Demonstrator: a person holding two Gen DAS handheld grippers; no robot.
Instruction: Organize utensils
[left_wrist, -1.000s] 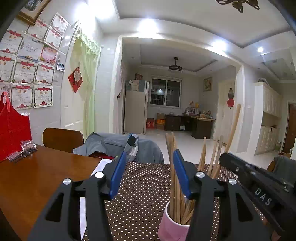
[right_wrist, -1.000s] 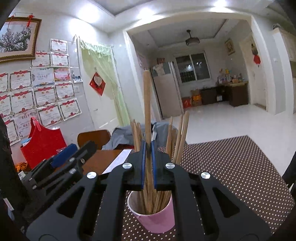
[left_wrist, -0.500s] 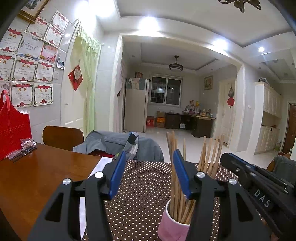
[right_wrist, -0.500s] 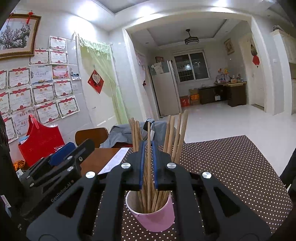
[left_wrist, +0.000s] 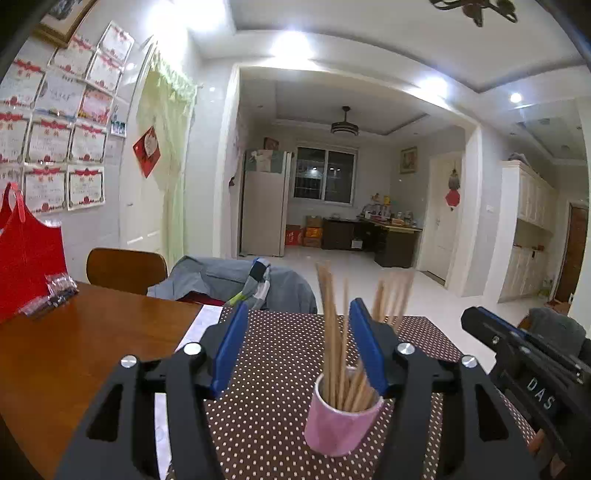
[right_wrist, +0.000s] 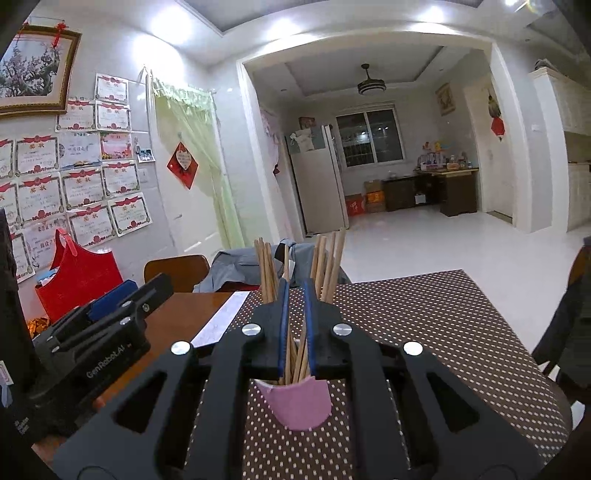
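Just ahead of the right tongs (right_wrist: 295, 325), opening off nothing, chopsticks (right_wrist: 295, 354) stand in the pink cup (right_wrist: 299, 406); left tongs (left_wrist: 299, 347) spreading empty. Next: fetch another utensil.

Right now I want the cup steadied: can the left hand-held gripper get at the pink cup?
Probably yes: the left hand-held gripper, jaws opening with nothing between them, faces the pink cup across bare dotted cloth.

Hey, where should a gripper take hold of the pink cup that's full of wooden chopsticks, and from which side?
Grip the pink cup low on its round wall, coming in level from the near side, jaws straddling it. The wooden chopsticks fan out above the rim, so a grasp from above would likely hit them. The left gripper, jaws opening, already faces it.
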